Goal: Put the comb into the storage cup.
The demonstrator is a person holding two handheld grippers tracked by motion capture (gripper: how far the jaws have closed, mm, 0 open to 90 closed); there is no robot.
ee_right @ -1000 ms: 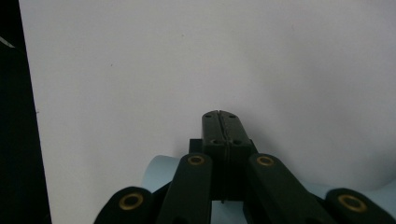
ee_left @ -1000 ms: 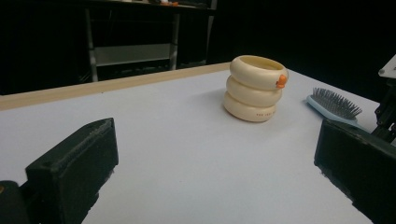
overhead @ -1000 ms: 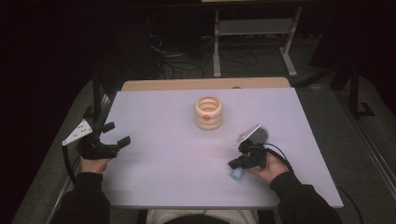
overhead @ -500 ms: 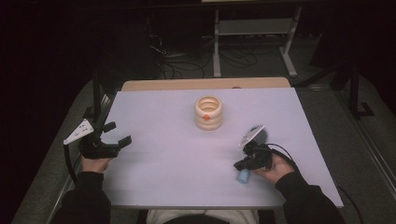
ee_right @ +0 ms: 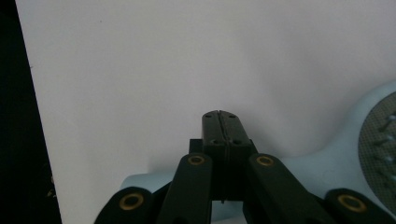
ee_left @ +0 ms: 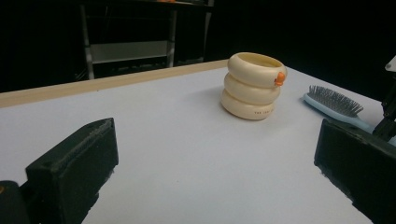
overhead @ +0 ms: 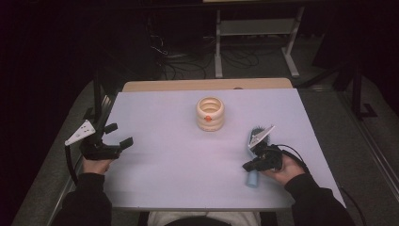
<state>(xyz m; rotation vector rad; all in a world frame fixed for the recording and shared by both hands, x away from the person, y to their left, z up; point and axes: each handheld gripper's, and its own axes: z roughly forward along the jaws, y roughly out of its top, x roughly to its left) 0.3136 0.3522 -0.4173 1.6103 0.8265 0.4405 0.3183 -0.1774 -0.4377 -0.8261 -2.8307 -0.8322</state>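
Brush lies lower right of the high view, long axis running up-frame, bristle head far, handle near, directly under my right gripper, whose jaws meet, pinching nothing I can see; pale blue, grey bristles; my left gripper gapes wide, lower left, well apart.
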